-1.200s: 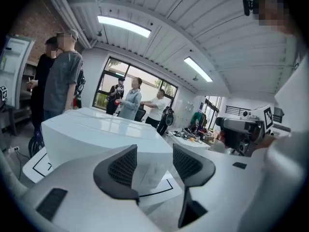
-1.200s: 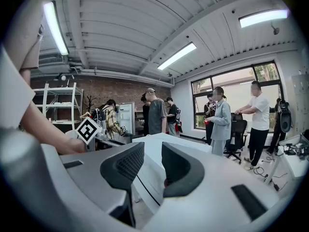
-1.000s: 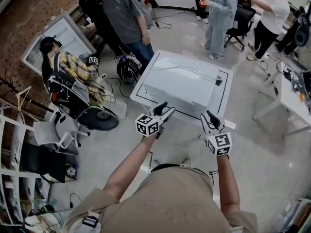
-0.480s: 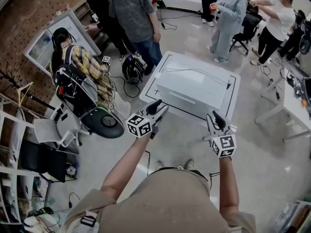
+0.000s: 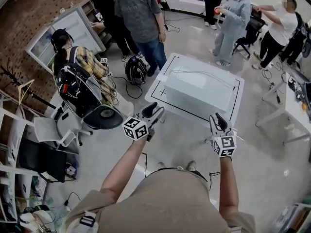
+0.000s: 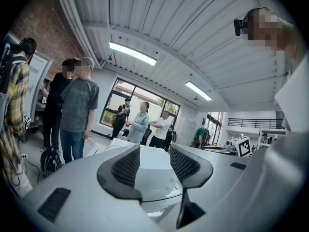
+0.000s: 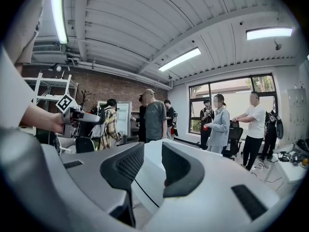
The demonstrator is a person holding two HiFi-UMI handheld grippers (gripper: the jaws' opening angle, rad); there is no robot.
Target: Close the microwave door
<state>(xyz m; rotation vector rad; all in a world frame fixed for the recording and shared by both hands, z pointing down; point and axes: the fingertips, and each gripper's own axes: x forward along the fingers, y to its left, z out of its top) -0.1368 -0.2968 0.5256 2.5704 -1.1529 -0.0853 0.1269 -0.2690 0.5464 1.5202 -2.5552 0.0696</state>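
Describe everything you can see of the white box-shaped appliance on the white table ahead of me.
The white box-shaped appliance is a plain rectangular body, smooth like plastic or painted metal. It lies flat near the middle of the white table with a black outline. A thin dark line curves across its top. From above no door, handle or controls can be made out, so open or closed cannot be told. The left tool and right tool are short of it, jaws apart and empty.

Pale grey floor surrounds a white desk. Left of the desk, a brick wall; beyond it, large windows. Strip lights on a ribbed ceiling.
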